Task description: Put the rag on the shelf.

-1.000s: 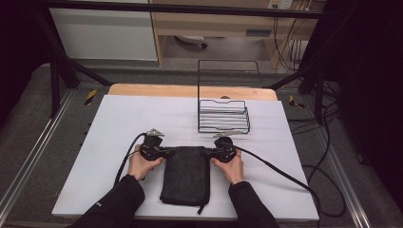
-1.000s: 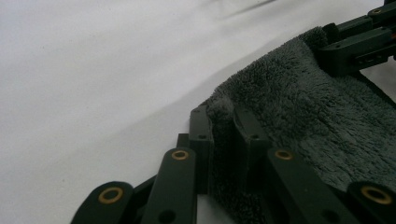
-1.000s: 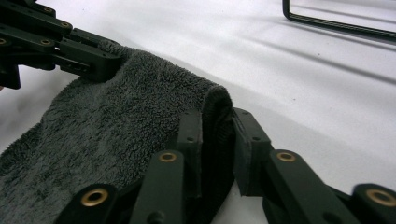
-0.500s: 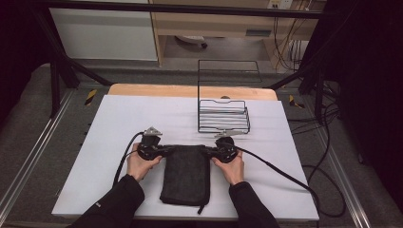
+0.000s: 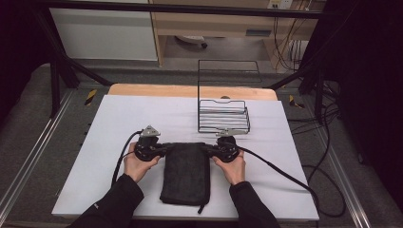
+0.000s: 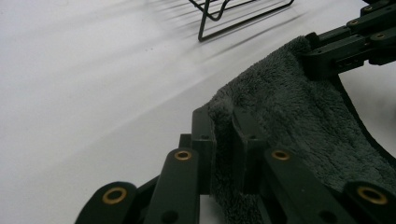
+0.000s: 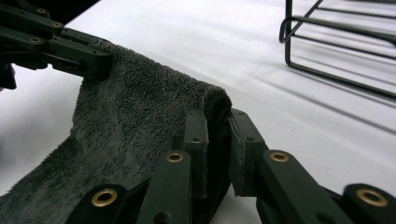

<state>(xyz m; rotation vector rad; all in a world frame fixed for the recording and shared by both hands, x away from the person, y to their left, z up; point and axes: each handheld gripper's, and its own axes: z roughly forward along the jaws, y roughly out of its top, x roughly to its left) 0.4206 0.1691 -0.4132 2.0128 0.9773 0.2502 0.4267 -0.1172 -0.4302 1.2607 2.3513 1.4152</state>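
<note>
- Dark grey towel (image 5: 186, 173), folded into a long strip, lies on the white table (image 5: 119, 118) near the front edge, a little left of centre. Its long side runs from front to back.
- Far end of the towel is lifted slightly off the surface at both corners; the rest lies flat. A short loop or cord sticks out at the near right corner, by the front edge.
- Left gripper (image 5: 164, 148): jaws closed on the far left corner of the towel. In the left gripper view (image 6: 226, 140) the fleece is pinched between the two black pads, and a fold stands up above them.
- Right gripper (image 5: 205, 148): jaws closed on the far right corner. In the right gripper view (image 7: 217, 135) the rolled towel edge sits clamped between the pads.
- Each gripper view also shows the opposite gripper on its own corner, with the towel edge sagging between the two.
- Left hand (image 5: 138, 164) and right hand (image 5: 233, 166) hold the gripper bodies on either side of the towel; dark sleeves come in over the front edge.
- Wire rack (image 5: 223, 116) stands toward the back edge, right of centre, just behind the right gripper and clear of the towel.
- A cable (image 5: 280, 173) trails from the right gripper toward the front right corner.
</note>
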